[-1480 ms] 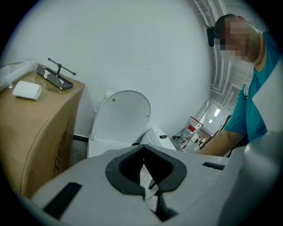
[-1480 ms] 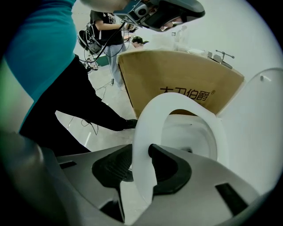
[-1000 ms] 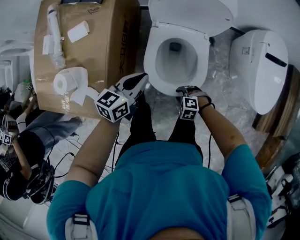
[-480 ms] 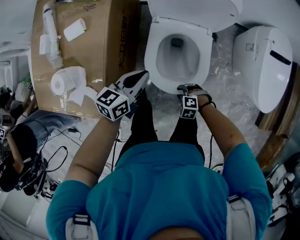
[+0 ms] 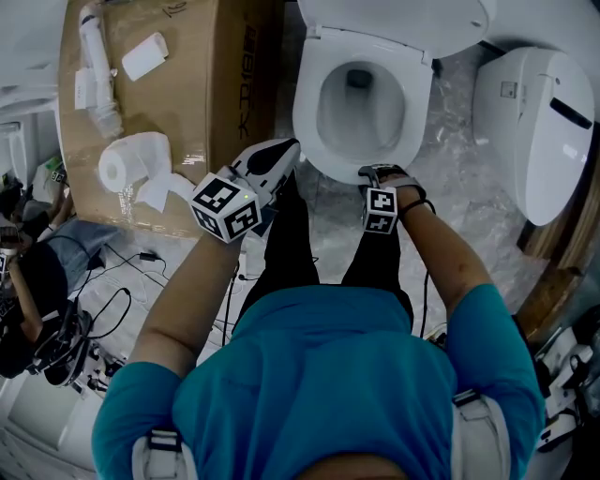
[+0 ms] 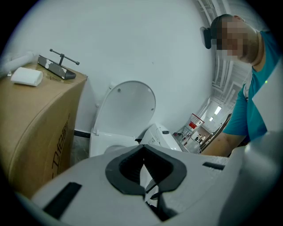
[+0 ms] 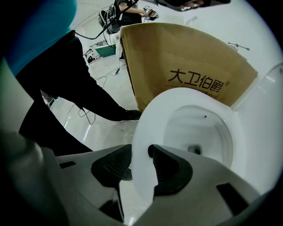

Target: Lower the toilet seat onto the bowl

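Crinkled pale floor point(image 5: 459, 197) fills the head view around a white toilet at the upper centre. Its lid point(image 5: 394, 23) stands raised at the top edge. The toilet seat point(image 5: 305, 117) lies low and flat over the bowl point(image 5: 361, 117); whether it fully touches the rim cannot be told.

The right gripper point(image 5: 377, 172) sits at the front edge of the seat. In the right gripper view, its dark ribbed pads point(image 7: 116, 164) stand one on each side of the white seat point(image 7: 146, 119), pinching its front rim.

The left gripper point(image 5: 286, 148) hangs just left of the bowl's front, apart from it. In the left gripper view its jaws are pressed together at the tips with nothing between them, and the upright lid point(image 6: 128, 108) shows beyond.

At the upper left stands a cardboard box point(image 5: 216, 84) with a toilet paper roll point(image 5: 127, 161) on top. A second white toilet unit point(image 5: 534, 122) lies at the right.
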A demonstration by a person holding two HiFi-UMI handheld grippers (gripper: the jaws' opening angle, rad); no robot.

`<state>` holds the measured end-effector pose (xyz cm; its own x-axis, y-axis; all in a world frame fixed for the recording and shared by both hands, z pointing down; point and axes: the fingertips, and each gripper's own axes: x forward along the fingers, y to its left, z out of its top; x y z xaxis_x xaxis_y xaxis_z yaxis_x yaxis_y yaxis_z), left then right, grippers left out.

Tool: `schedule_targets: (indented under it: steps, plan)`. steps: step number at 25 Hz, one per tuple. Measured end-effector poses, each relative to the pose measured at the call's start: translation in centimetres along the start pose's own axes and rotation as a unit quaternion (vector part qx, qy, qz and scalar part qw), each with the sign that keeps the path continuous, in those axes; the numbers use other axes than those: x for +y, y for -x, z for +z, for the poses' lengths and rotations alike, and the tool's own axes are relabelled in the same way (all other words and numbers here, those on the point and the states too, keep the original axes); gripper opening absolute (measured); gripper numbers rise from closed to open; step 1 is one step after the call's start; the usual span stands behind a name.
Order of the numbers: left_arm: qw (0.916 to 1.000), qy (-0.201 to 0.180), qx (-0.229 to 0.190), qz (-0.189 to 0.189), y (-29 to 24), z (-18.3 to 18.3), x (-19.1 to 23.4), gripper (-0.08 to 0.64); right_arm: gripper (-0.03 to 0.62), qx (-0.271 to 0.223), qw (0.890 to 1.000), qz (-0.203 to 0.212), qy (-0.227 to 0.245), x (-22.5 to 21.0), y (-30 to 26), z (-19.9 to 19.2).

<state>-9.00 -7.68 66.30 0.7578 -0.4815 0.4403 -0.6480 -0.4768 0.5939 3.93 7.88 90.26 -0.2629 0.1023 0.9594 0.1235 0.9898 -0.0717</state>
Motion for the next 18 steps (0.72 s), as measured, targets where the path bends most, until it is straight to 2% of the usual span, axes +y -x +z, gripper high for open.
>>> schedule_targets:
  steps: [18]
  plan:
    - [0.9999,0.01,-0.001,-0.007,0.2,-0.8,0.5,0.005,0.149,0.03,0.999,0.013,-0.007,-0.1,-4.3,-1.2]
